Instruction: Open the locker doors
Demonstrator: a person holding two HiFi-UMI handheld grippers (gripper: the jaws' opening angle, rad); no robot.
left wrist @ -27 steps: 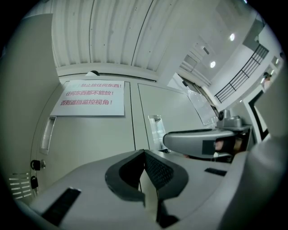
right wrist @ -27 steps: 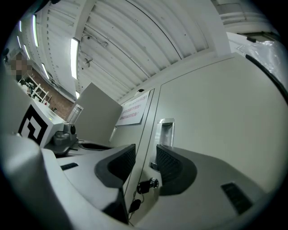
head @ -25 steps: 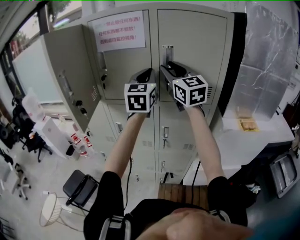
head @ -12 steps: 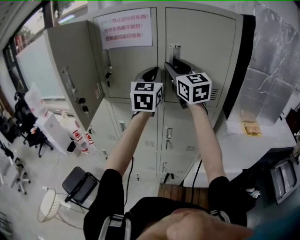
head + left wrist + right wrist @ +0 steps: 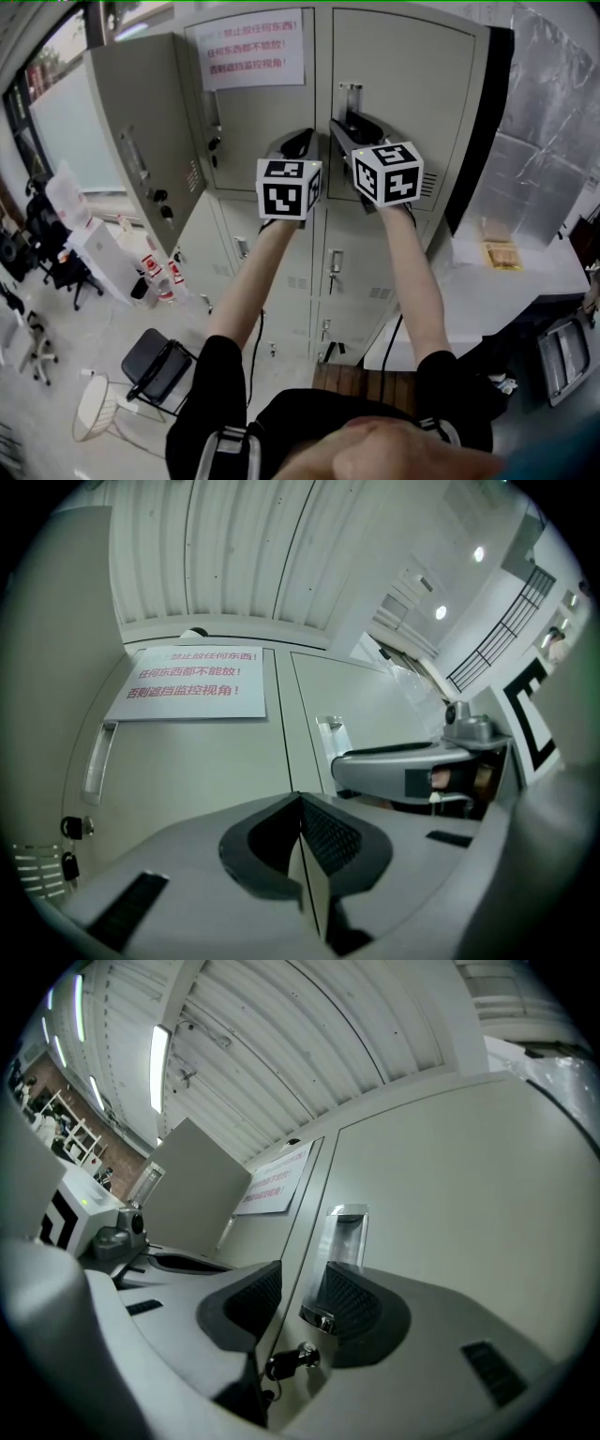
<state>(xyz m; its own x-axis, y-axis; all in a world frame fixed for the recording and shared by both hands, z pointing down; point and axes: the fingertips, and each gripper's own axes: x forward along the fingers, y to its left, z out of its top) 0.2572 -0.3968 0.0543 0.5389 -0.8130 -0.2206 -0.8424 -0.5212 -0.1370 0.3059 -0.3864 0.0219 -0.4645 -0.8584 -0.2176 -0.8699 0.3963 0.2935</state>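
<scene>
Head view: two grippers, barely shifted; left gripper (image 5: 300, 142) fingers pressed together, right gripper (image 5: 340, 127) fingers spread around one handle (image 5: 344, 1234).

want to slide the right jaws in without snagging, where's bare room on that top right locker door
Bare: the pale grey metal top right locker door right of its shiny recessed handle and above it. Crowded: below the handle, where the black-headed key sticks out, and leftward by the shut left gripper.
</scene>
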